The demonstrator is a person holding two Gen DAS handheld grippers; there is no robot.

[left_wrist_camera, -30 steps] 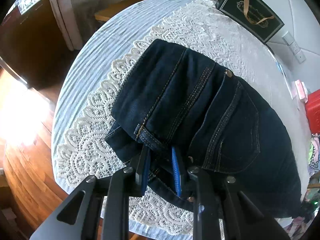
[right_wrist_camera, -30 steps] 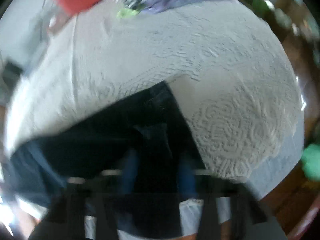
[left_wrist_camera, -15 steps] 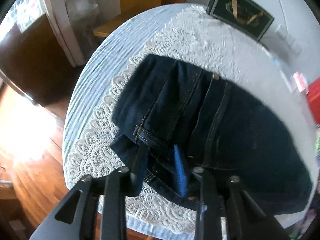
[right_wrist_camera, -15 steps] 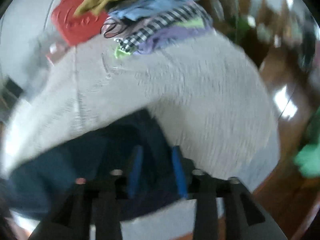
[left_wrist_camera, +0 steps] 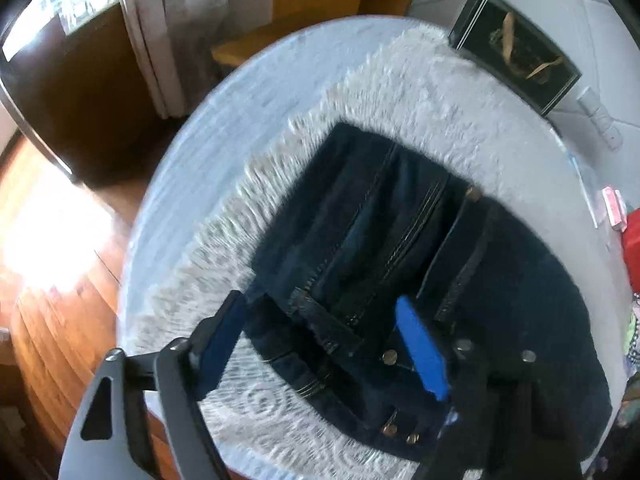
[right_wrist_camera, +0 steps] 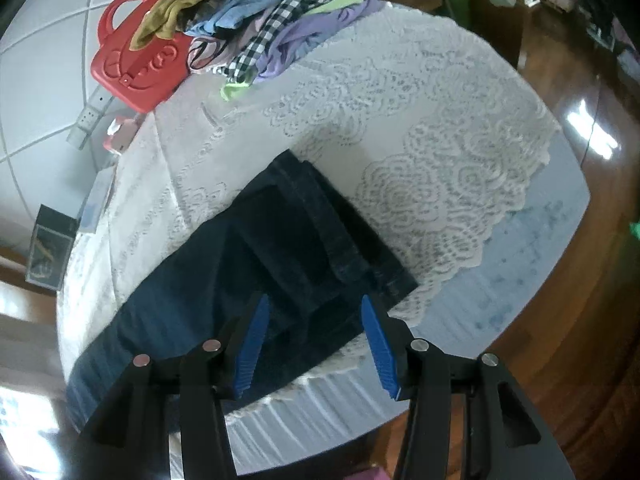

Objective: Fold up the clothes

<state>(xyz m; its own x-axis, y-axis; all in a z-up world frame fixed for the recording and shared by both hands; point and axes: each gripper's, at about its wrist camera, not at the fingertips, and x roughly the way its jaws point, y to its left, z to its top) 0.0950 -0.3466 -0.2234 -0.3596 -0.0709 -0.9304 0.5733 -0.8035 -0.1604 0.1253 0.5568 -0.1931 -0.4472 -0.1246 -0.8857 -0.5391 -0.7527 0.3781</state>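
Note:
Folded dark blue jeans [left_wrist_camera: 400,248] lie on the white lace cloth [left_wrist_camera: 400,92] of a round table. In the left wrist view the waistband end with rivets faces me. My left gripper [left_wrist_camera: 320,320] is open and empty, hovering above the waistband. In the right wrist view the jeans [right_wrist_camera: 280,240] show their folded leg end. My right gripper [right_wrist_camera: 312,312] is open and empty, raised above that end. Both grippers have blue pads.
A pile of mixed clothes [right_wrist_camera: 272,12] and a red handbag [right_wrist_camera: 136,68] sit at the table's far edge. A dark gift bag [left_wrist_camera: 516,52] leans on the wall. Wooden floor [left_wrist_camera: 48,280] surrounds the table. A power strip [right_wrist_camera: 88,120] lies by the wall.
Both grippers have opened, let go of the jeans and pulled up and back. The jeans now lie folded on the cloth.

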